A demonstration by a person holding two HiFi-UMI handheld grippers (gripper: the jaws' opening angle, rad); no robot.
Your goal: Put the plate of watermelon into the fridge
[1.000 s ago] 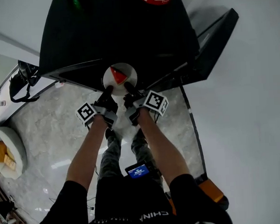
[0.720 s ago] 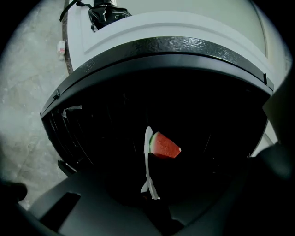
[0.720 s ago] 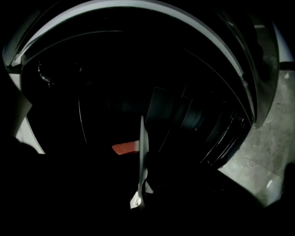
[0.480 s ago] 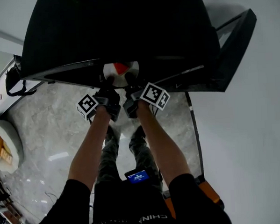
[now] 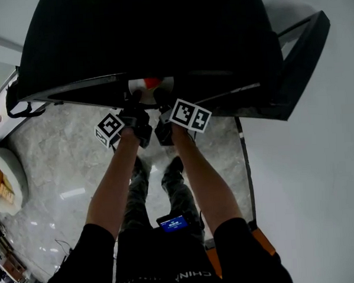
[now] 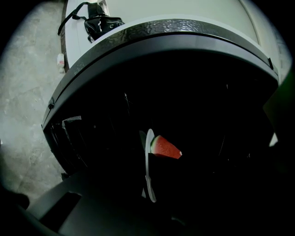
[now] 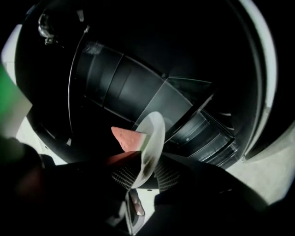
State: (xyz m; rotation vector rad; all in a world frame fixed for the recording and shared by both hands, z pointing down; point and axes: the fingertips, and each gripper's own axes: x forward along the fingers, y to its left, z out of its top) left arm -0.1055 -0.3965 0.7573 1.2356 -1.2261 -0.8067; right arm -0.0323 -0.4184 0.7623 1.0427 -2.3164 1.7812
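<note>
The white plate [image 5: 151, 83] with a red watermelon wedge [image 5: 152, 82] is half hidden under the top edge of the black fridge [image 5: 148, 39]. My left gripper [image 5: 134, 100] and right gripper [image 5: 162, 98] each clamp its near rim. In the left gripper view the plate [image 6: 148, 161] stands edge-on inside the dark cavity, with the wedge [image 6: 165, 148] to its right. The left gripper [image 6: 150, 186] is shut on the rim, in deep shadow. In the right gripper view the right gripper [image 7: 140, 174] pinches the plate [image 7: 155, 134] between ribbed pads [image 7: 123, 175], the wedge [image 7: 127, 137] on the left.
The open fridge door [image 5: 297, 60] juts out at the right; its shelves and bins [image 7: 203, 133] show in the right gripper view. A black bag [image 6: 99, 23] lies on a white counter to the left. Marble floor [image 5: 60, 168] lies below. A cushioned seat [image 5: 7, 182] is far left.
Both grippers have carried the plate forward under the fridge's top edge. A second ago the whole plate showed in the head view; now only its near part shows.
</note>
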